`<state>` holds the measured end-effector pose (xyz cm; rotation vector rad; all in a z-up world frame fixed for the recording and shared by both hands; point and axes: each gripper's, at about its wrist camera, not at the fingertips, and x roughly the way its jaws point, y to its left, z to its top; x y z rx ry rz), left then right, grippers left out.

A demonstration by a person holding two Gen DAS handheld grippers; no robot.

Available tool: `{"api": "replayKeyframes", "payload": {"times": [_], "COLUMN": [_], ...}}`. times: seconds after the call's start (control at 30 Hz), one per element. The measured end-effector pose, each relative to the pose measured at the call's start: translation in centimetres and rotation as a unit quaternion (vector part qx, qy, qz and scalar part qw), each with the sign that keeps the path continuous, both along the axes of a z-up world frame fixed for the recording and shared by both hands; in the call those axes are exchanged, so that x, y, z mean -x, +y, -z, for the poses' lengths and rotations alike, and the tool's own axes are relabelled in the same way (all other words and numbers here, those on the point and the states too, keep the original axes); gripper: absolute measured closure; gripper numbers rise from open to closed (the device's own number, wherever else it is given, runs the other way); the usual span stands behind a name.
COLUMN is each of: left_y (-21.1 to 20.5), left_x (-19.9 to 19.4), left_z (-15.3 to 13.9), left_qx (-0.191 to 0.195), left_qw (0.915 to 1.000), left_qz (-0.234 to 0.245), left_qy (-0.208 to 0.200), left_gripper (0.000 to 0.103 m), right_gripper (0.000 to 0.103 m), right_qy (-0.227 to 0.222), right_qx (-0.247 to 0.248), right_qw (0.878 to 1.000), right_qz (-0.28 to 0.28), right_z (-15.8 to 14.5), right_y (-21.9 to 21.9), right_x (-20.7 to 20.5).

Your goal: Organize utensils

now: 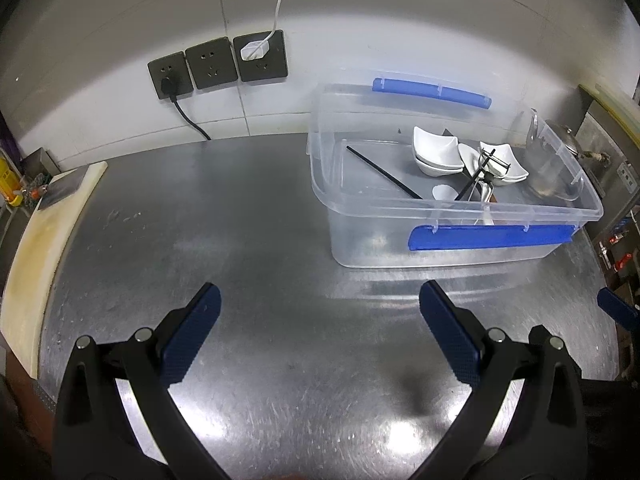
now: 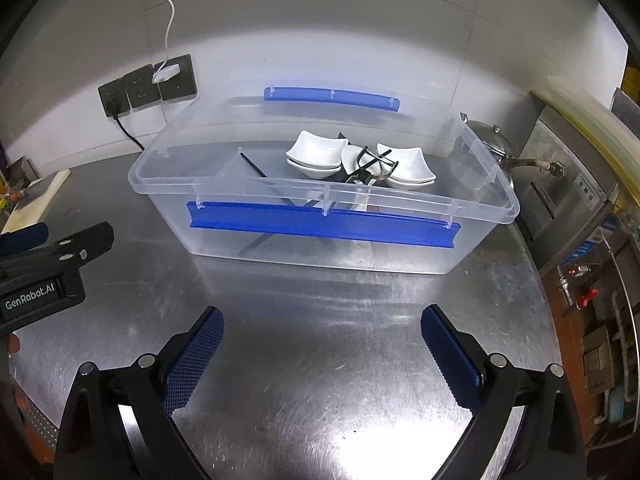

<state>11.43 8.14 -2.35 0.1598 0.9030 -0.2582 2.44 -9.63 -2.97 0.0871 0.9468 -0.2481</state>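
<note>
A clear plastic bin (image 1: 400, 248) with blue side handles stands on the steel counter; it also shows in the right wrist view (image 2: 224, 236). Inside lie white square dishes (image 1: 436, 148) (image 2: 316, 150), black chopsticks (image 1: 380, 170) (image 2: 252, 166), a white spoon (image 1: 444, 194) and a black peeler (image 1: 494, 164) (image 2: 374, 164). My left gripper (image 1: 320, 304) is open and empty, in front of and left of the bin. My right gripper (image 2: 322, 326) is open and empty, directly in front of the bin. The left gripper shows in the right wrist view (image 2: 24, 236), at the left edge.
A white cutting board (image 1: 44, 236) lies at the counter's left edge. Wall sockets (image 1: 218, 64) with a black plug and a white charger sit behind. A metal kettle (image 2: 494, 140) and steel appliance (image 2: 576, 200) stand right of the bin.
</note>
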Motion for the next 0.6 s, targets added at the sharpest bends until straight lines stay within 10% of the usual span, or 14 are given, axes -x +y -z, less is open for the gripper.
{"api": "replayKeyframes", "payload": {"times": [0.6], "left_y": [-0.44], "left_x": [-0.18], "left_z": [-0.30], "left_qx": [-0.016], "left_qw": [0.9996], "left_qz": [0.004], "left_qy": [-0.023], "left_gripper": [0.008], "right_gripper": [0.005], "right_qy": [0.021], "right_qx": [0.004], "right_qw": [1.000], "right_qz": [-0.008], "right_z": [0.53], "right_y": [0.21], "right_x": [-1.07]}}
